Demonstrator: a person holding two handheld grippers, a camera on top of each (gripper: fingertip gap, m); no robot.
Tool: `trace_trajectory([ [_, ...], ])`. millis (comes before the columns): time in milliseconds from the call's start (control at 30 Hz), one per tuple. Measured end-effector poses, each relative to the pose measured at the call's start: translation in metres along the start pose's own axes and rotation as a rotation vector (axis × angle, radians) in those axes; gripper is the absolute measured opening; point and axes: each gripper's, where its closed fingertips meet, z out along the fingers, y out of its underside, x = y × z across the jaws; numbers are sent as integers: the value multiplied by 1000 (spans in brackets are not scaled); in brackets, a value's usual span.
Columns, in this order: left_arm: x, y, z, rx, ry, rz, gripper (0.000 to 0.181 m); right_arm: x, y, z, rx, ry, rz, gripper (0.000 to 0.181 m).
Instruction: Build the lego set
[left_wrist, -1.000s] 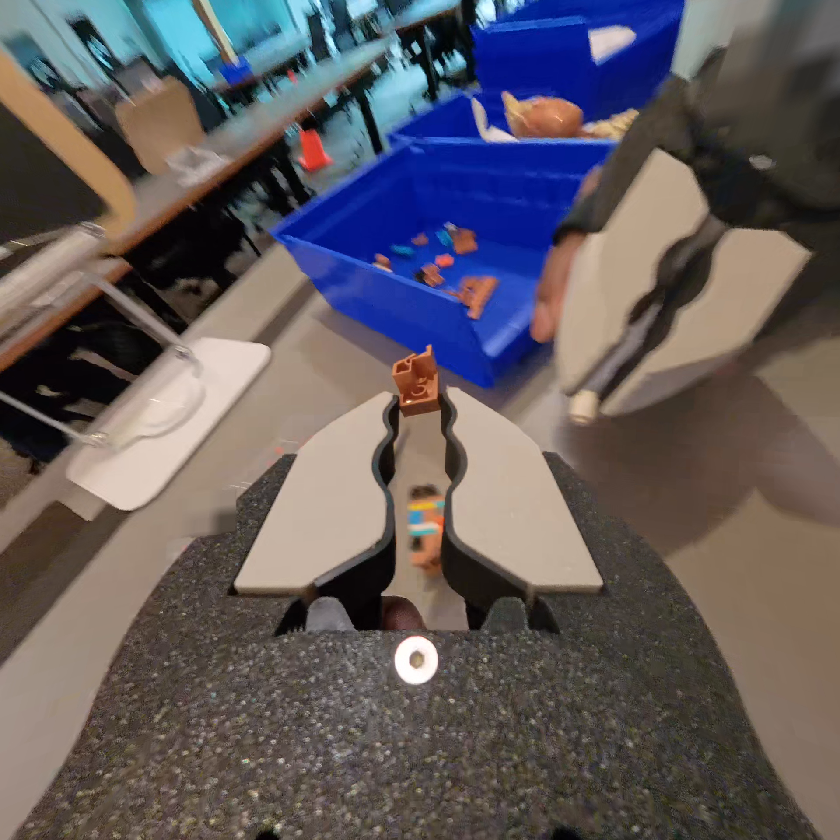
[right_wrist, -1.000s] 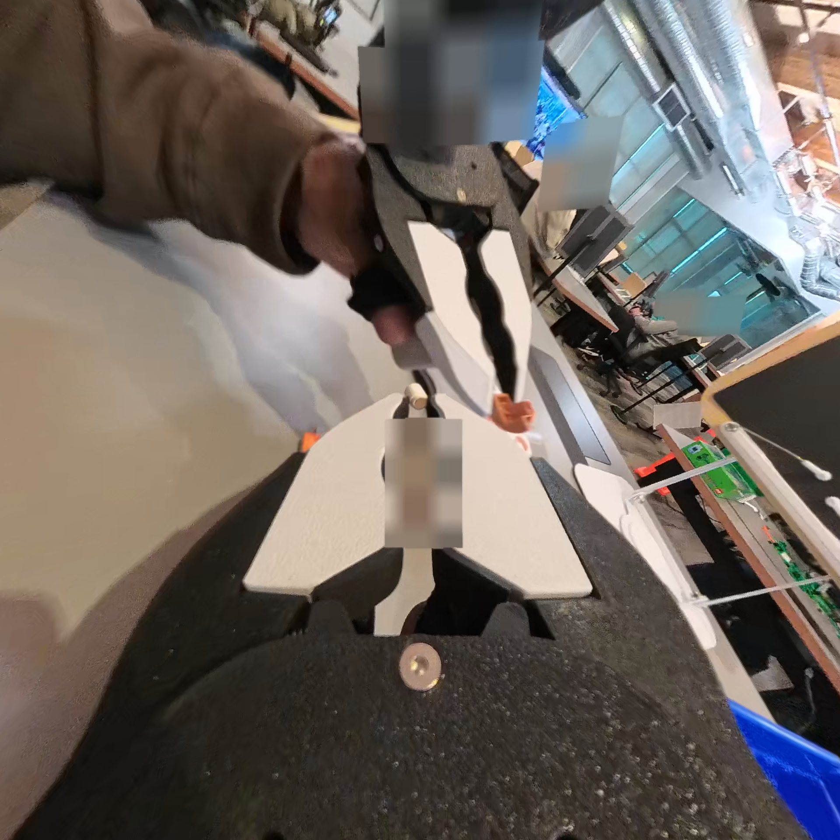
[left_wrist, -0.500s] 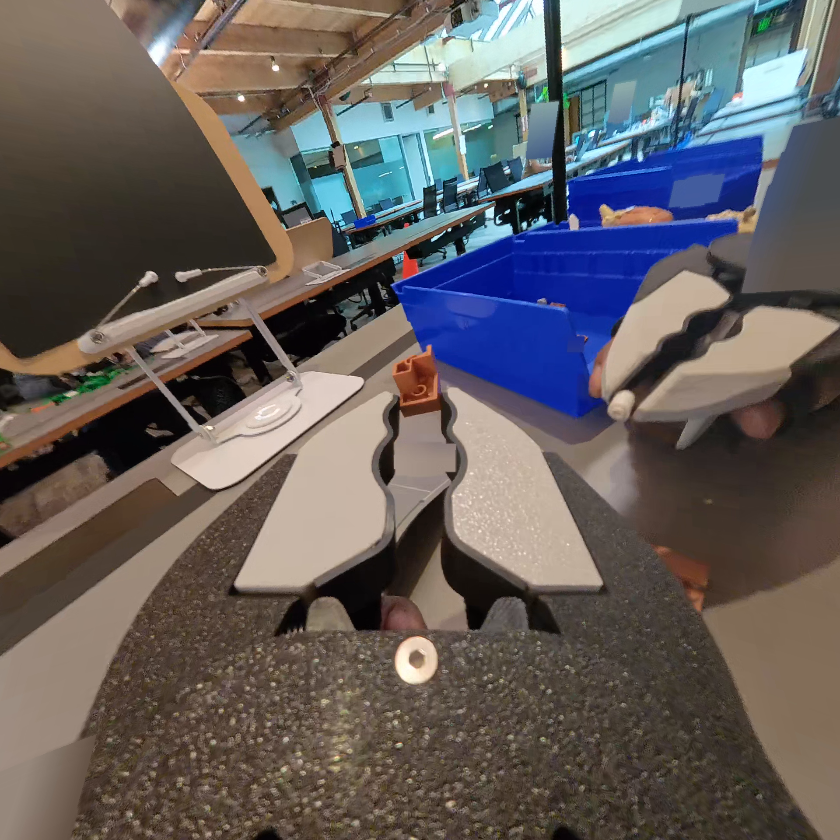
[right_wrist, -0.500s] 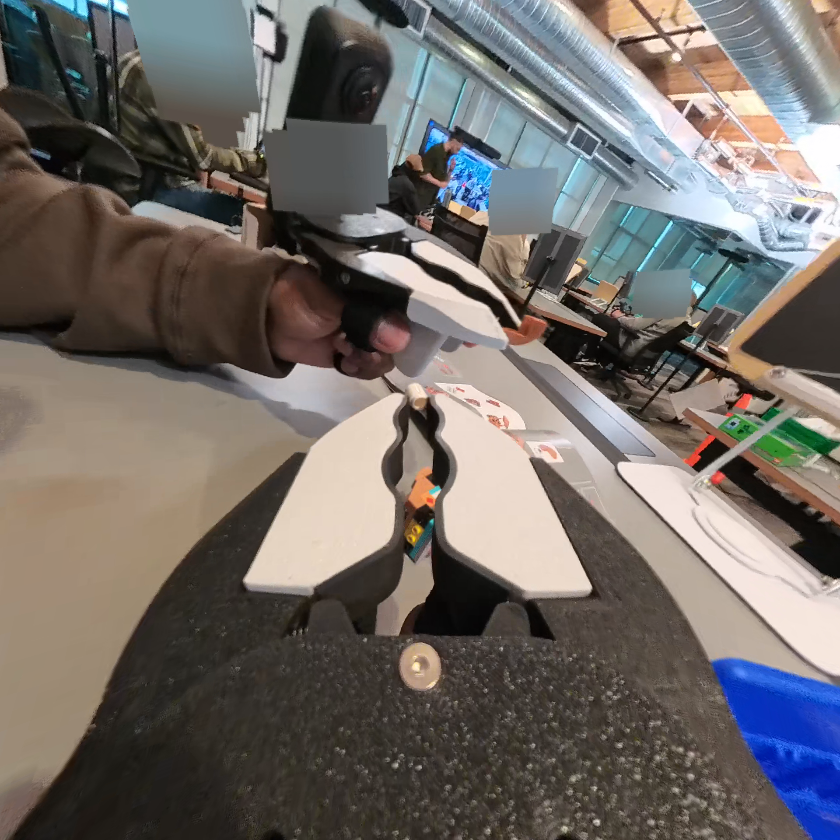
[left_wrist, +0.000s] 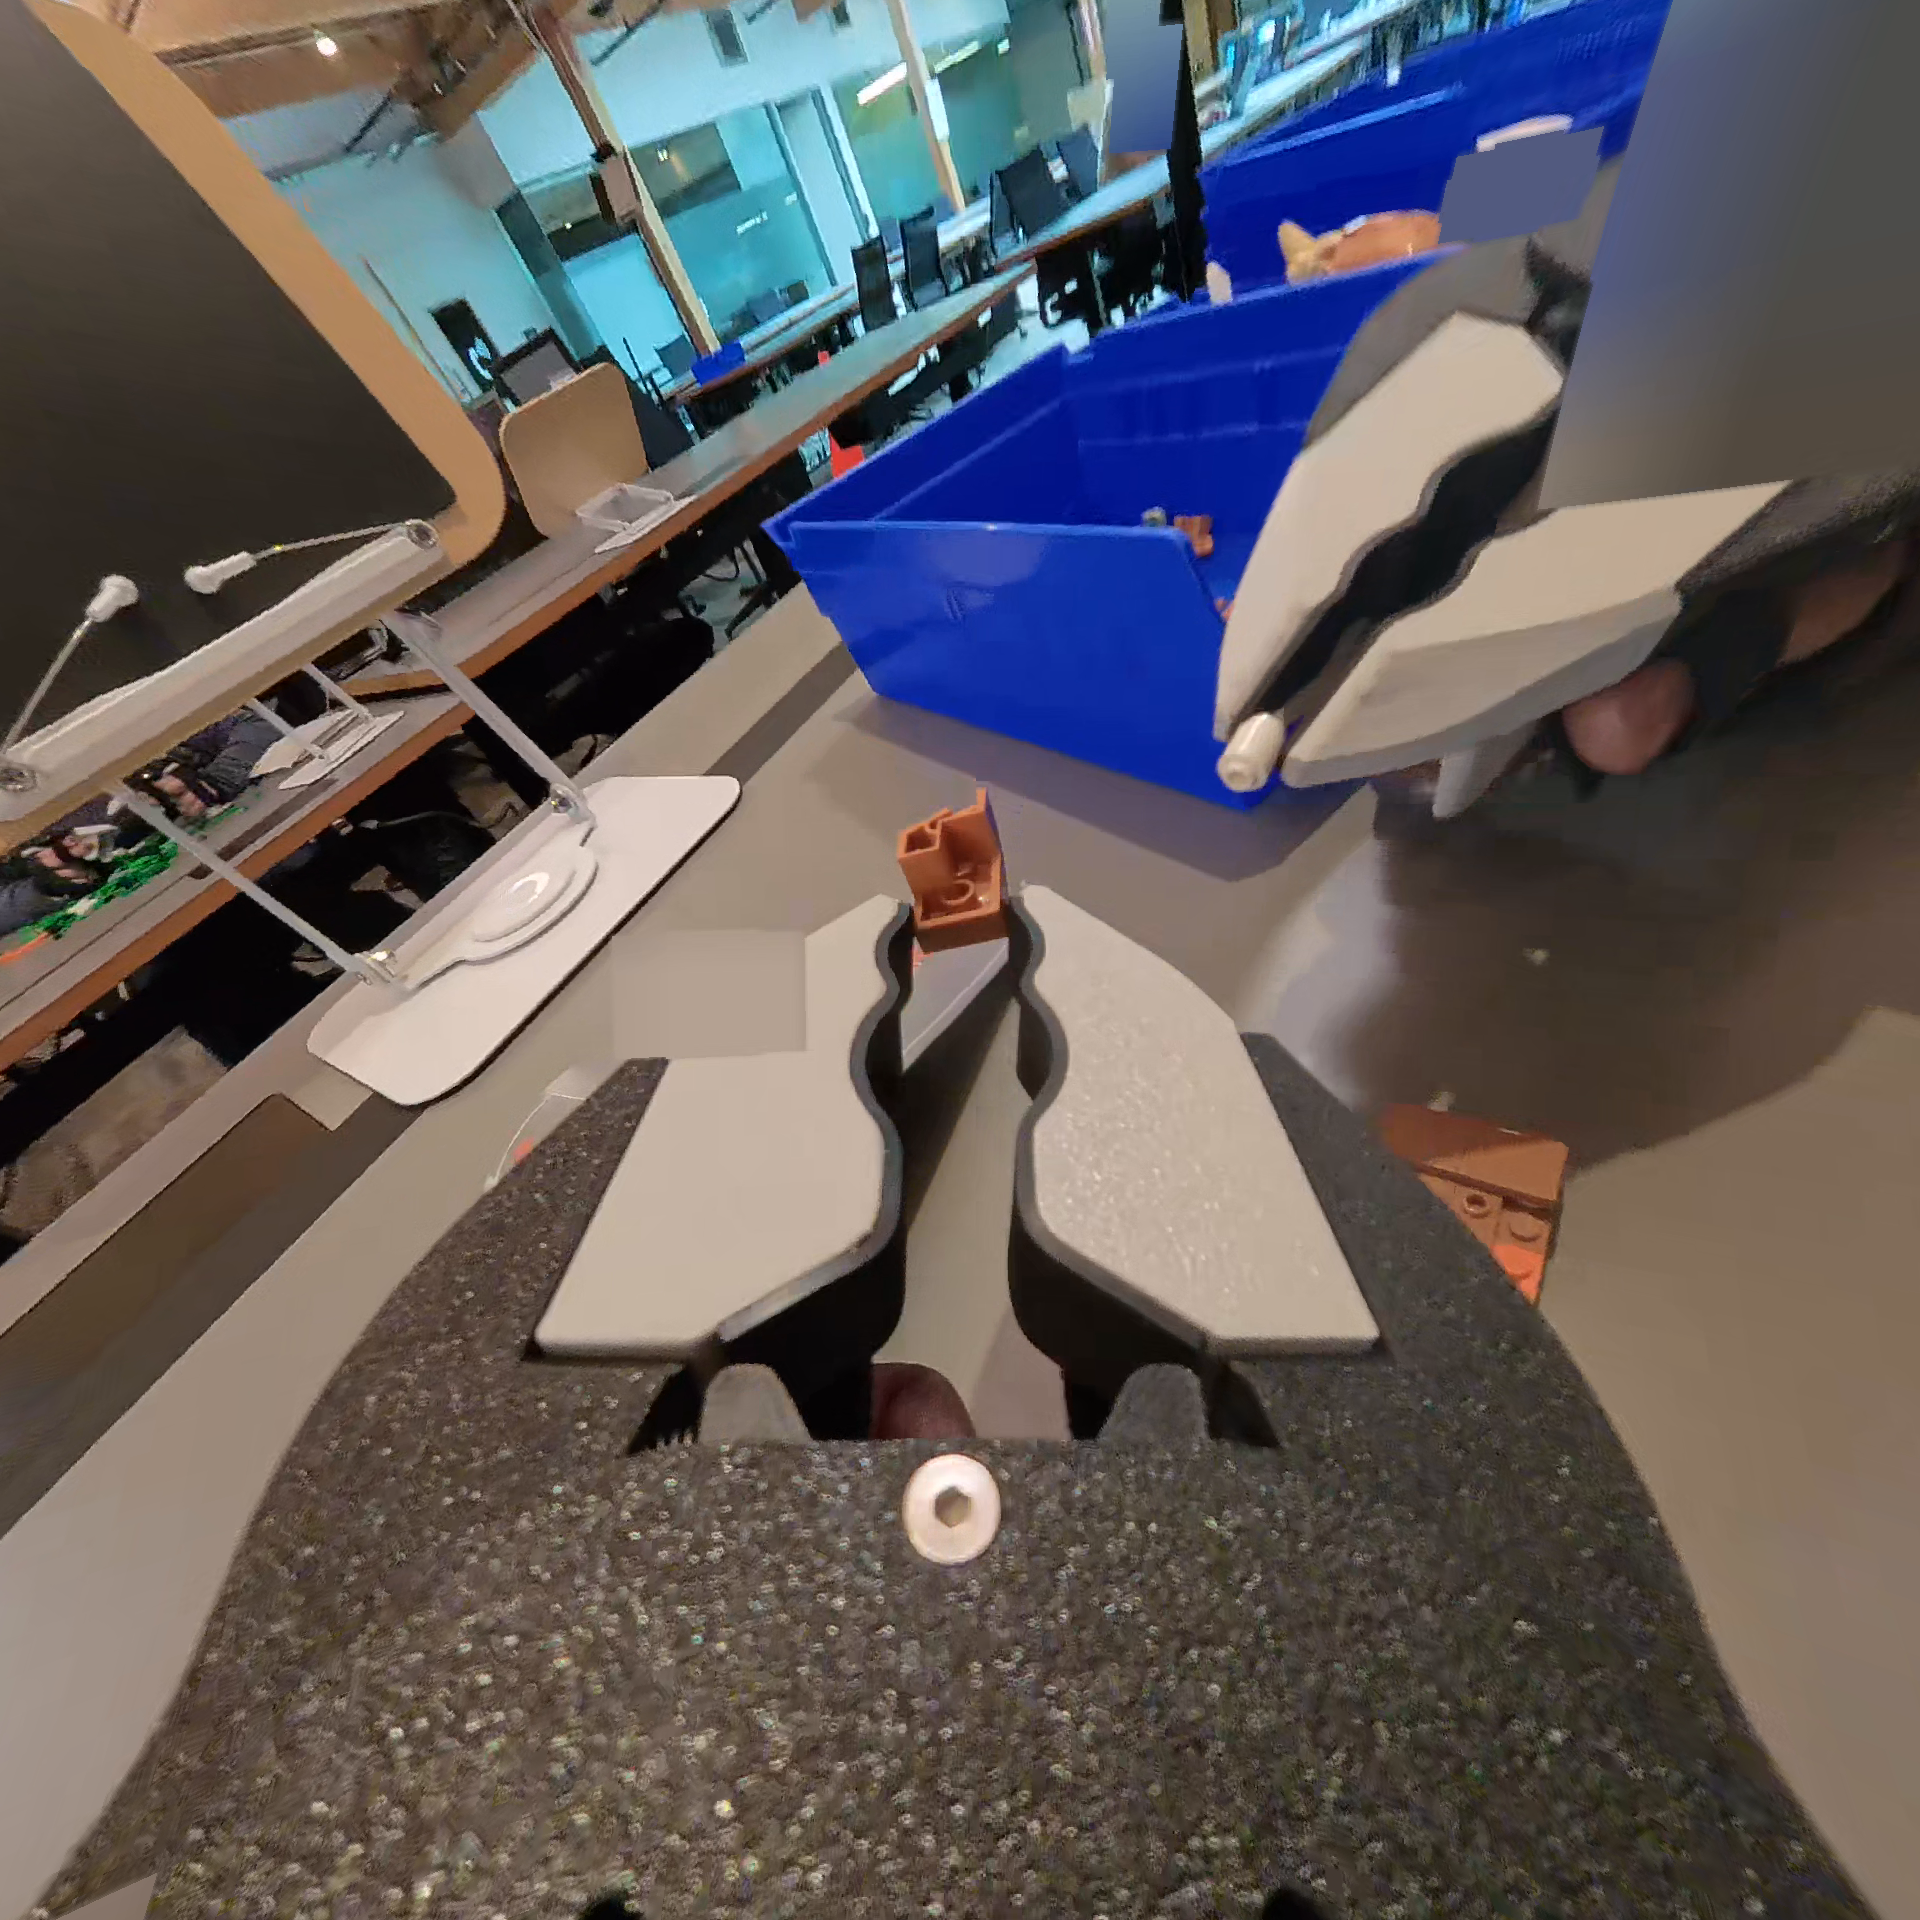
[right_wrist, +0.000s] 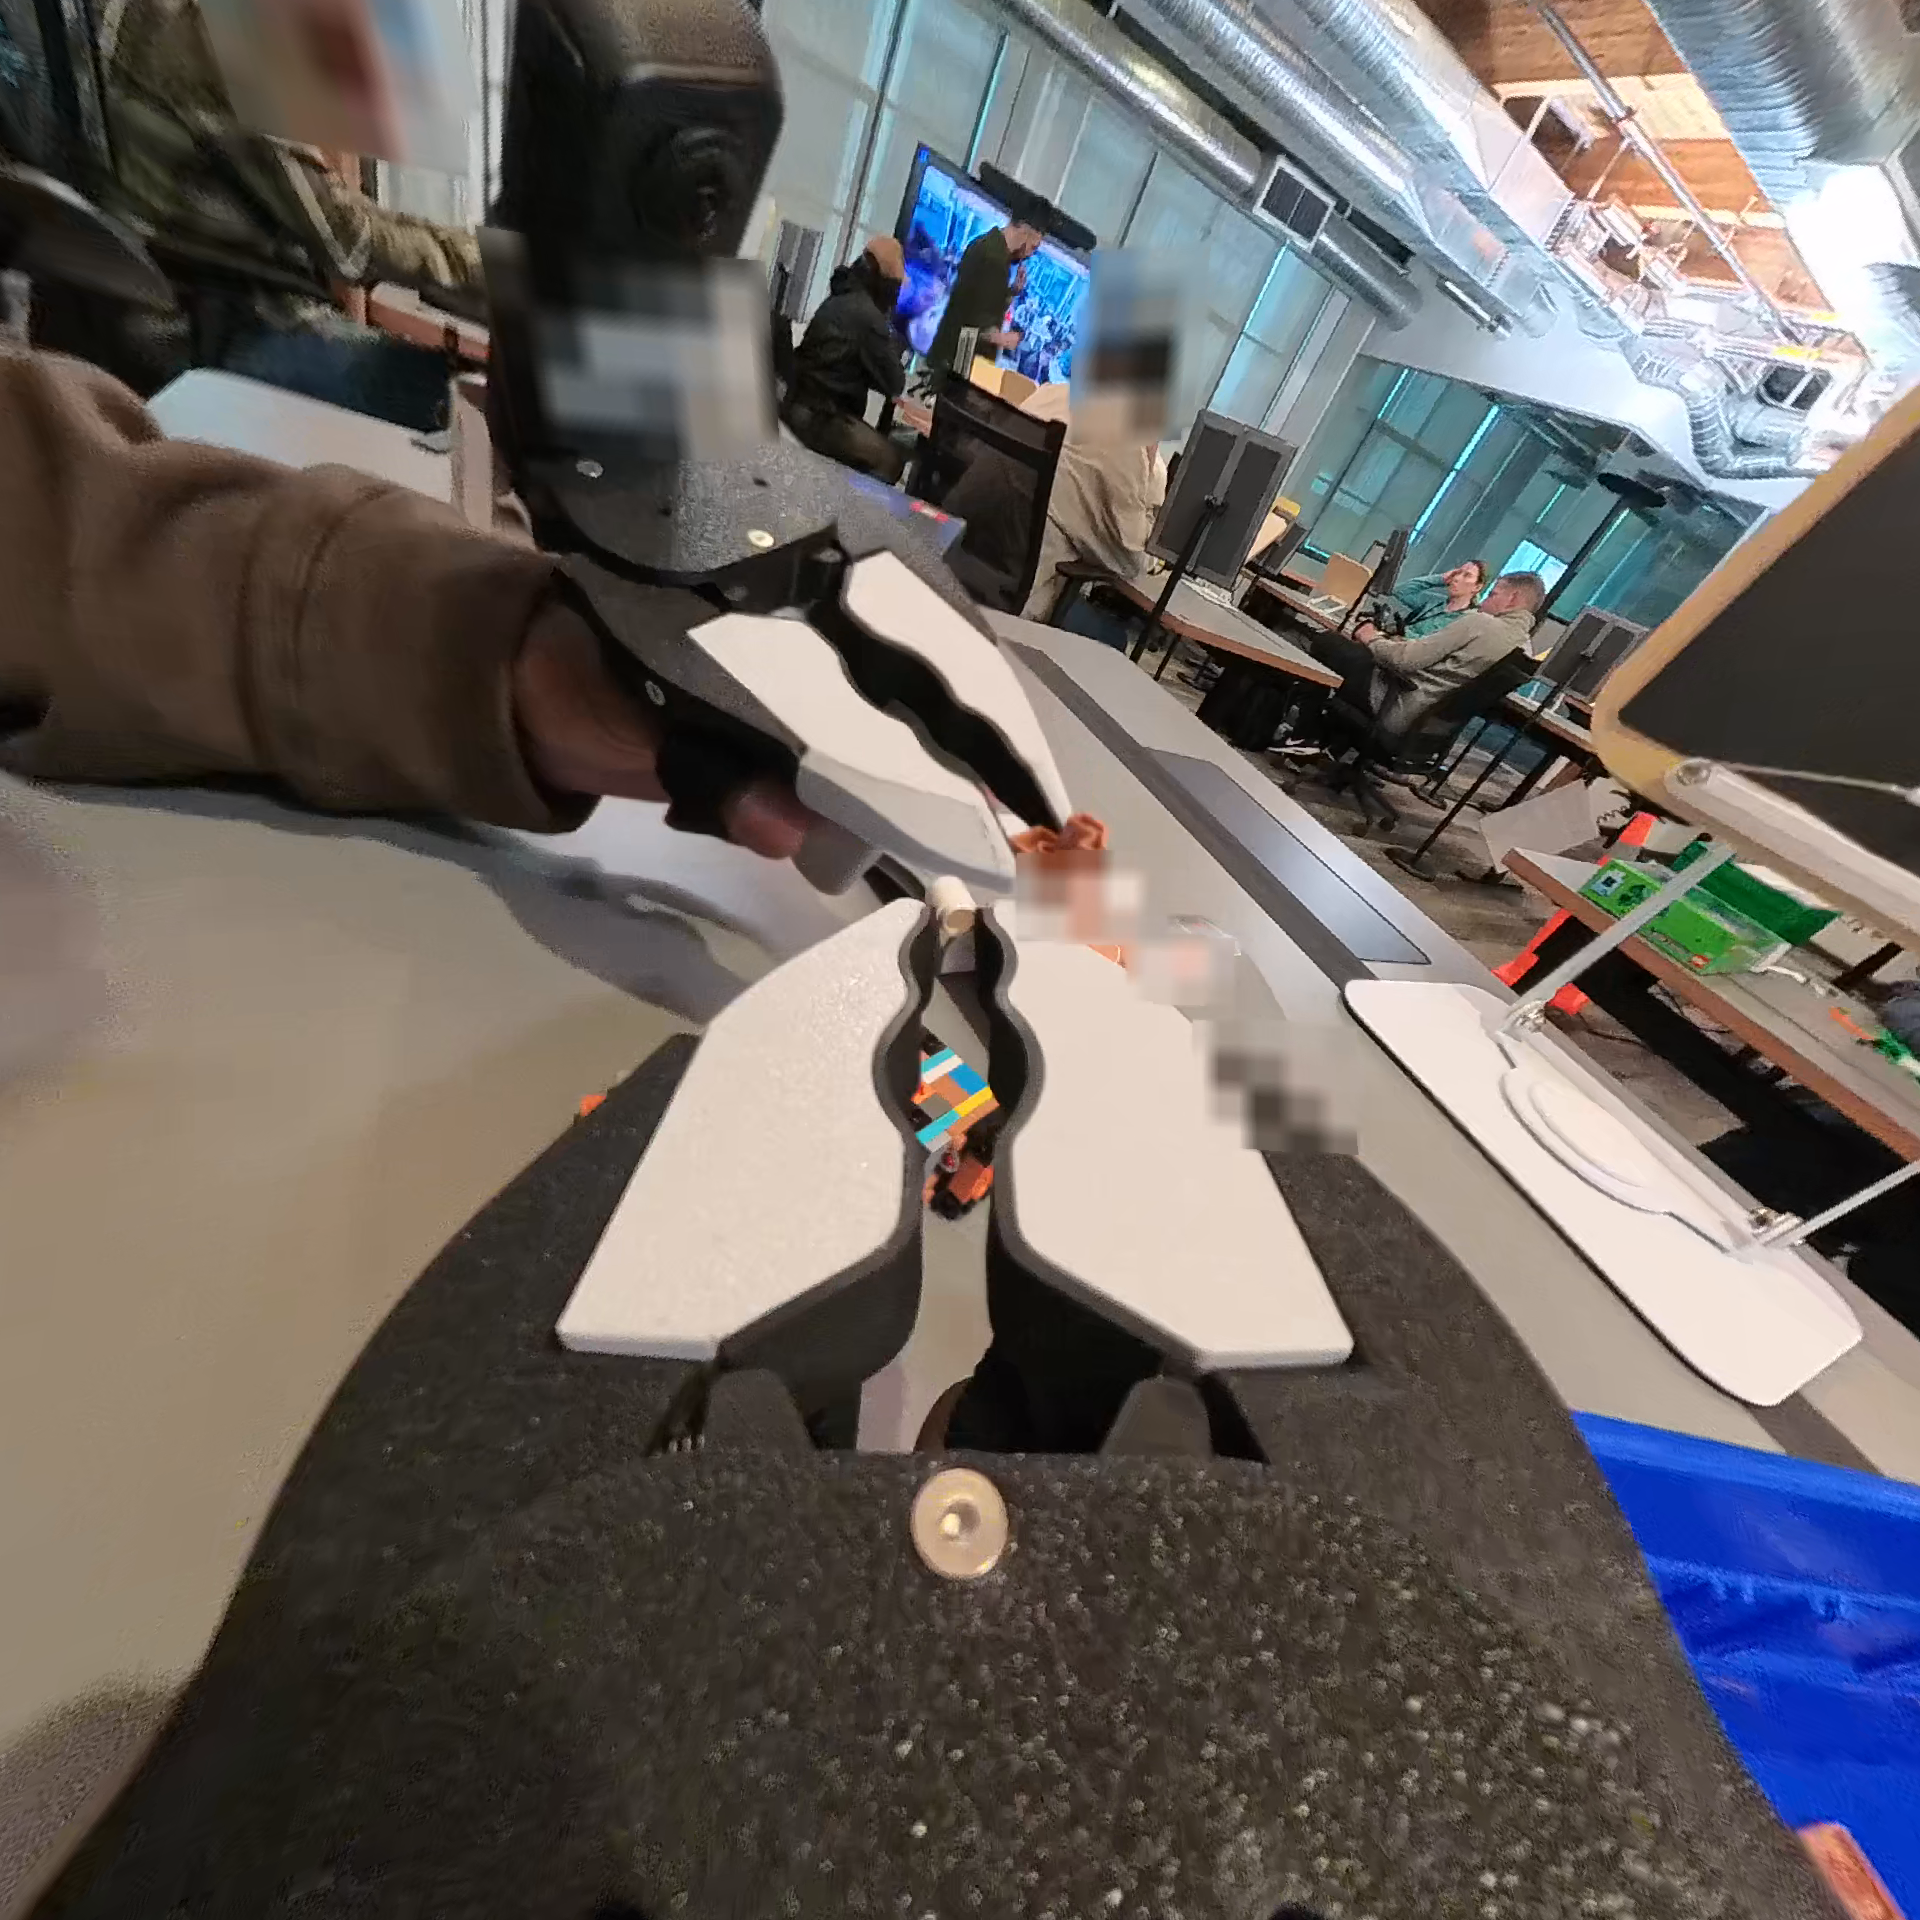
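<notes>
Two grippers carry one piece each. The left gripper (left_wrist: 958, 914) pinches a brown bracket brick (left_wrist: 951, 871) at its fingertips, raised above the table (left_wrist: 1714, 1455). The right gripper (right_wrist: 961, 925) is closed on a small white peg (right_wrist: 953, 896) at its tips, with the half-built model (right_wrist: 951, 1107) lying below its fingers. Joining seems under way; next, the peg needs lining up with a hole in the brick.
</notes>
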Motion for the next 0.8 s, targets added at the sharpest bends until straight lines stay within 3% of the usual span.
trace_trajectory([
  [200,17,-8,4,-31,9,85,17,4,-11,0,-134,-13,-78,6],
  [433,22,-15,3,-76,24,80,17,13,-11,-4,-381,-158,-138,7],
  [800,30,2,7,-171,82,15,17,17,0,13,-536,-385,-260,7],
])
